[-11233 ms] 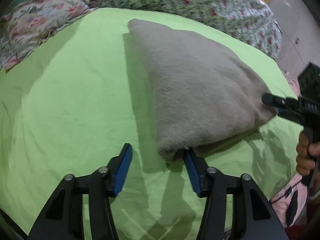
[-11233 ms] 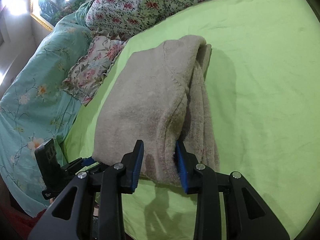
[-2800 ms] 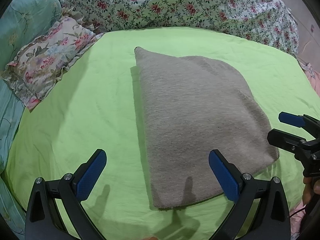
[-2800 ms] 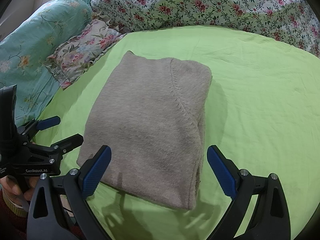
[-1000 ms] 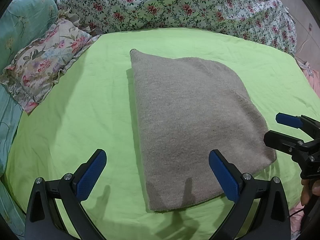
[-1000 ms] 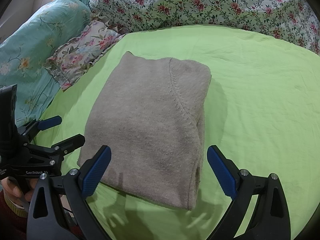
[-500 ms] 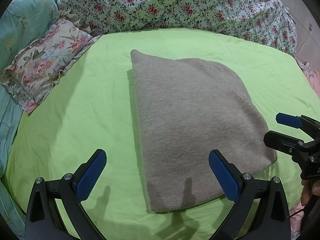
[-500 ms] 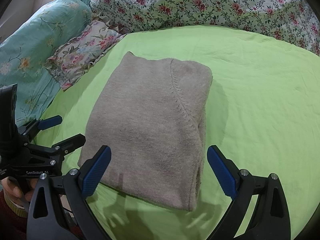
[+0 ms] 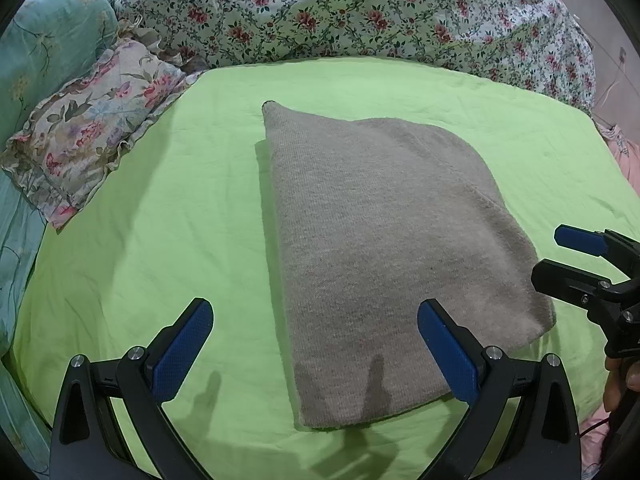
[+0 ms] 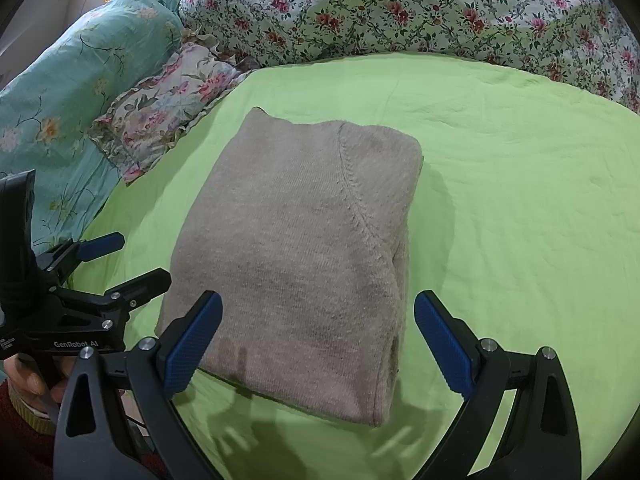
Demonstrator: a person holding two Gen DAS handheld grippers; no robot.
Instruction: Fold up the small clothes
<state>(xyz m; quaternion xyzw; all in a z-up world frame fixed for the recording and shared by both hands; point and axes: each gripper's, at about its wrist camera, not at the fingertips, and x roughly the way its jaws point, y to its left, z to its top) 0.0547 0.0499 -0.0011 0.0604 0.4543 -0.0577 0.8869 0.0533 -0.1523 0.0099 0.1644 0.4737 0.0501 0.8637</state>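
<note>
Since the grey sweater (image 10: 296, 264) already lies folded into a thick block in the middle of the green sheet (image 10: 520, 184), you do best to check that its edges line up and keep both tools clear of it. Your left gripper (image 9: 312, 344) and right gripper (image 10: 316, 336) both hang above its near edge, jaws spread wide, holding and touching nothing.

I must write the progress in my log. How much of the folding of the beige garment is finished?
Done, it seems: the beige garment lies as a compact folded rectangle on the green sheet, stacked layers showing at its right edge. In hand: nothing; the left gripper and the right gripper are both open, holding no cloth. Left: probably nothing for this piece; no other garment to fold is in view.
</note>
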